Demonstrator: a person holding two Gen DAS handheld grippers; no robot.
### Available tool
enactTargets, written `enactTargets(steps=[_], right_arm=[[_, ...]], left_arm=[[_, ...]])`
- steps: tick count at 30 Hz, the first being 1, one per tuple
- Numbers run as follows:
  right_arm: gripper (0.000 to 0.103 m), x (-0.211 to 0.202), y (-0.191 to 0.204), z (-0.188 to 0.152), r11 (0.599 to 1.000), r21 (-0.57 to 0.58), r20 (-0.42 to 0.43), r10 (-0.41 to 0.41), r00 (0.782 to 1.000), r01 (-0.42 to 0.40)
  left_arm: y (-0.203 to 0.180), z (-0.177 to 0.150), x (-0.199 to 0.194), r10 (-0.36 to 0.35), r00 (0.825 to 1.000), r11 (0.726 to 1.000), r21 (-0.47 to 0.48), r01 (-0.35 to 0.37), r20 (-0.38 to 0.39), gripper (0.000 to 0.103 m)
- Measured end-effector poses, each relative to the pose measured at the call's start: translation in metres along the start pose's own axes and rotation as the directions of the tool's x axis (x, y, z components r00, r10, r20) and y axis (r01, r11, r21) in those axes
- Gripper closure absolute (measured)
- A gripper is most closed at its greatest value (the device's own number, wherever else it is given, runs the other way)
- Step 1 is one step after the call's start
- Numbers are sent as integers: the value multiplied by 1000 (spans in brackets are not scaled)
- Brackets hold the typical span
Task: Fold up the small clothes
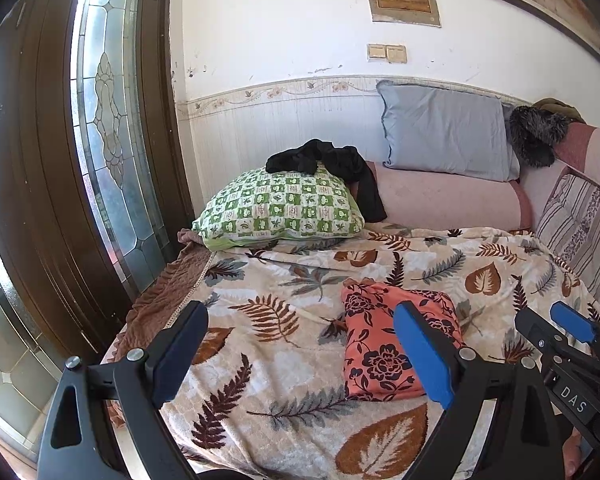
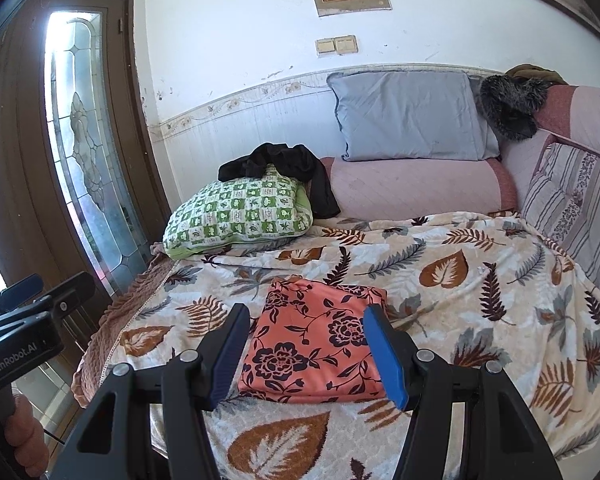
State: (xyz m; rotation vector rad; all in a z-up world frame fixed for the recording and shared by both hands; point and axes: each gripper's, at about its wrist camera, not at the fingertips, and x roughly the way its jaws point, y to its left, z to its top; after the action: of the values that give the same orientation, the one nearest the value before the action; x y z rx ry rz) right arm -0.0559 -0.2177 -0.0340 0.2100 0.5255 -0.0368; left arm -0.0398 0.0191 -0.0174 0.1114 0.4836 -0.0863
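A small orange garment with dark flowers lies folded into a flat rectangle on the leaf-print blanket. In the left wrist view the same garment sits just right of centre. My right gripper hovers in front of the folded piece, open, with nothing between its blue pads. My left gripper is open too, held over the blanket left of the garment, empty. A crumpled black garment lies on the green checked pillow at the back.
A grey-blue pillow leans on the wall above a pink bolster. A striped cushion is at the right. A brown door with leaded glass stands left of the bed. A hand holds the left gripper's handle.
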Motion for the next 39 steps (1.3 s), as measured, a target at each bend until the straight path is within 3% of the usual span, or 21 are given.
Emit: enactTargets(steps=[17, 39], right_arm=[[40, 22, 10, -2, 999, -30, -31, -36, 999, 35], [40, 69, 3, -8, 1000, 2, -93, -23, 995, 24]], left_arm=[[9, -2, 10, -14, 1000, 1000, -7, 14, -10, 9], [4, -8, 53, -27, 996, 1000, -7, 26, -82, 9]])
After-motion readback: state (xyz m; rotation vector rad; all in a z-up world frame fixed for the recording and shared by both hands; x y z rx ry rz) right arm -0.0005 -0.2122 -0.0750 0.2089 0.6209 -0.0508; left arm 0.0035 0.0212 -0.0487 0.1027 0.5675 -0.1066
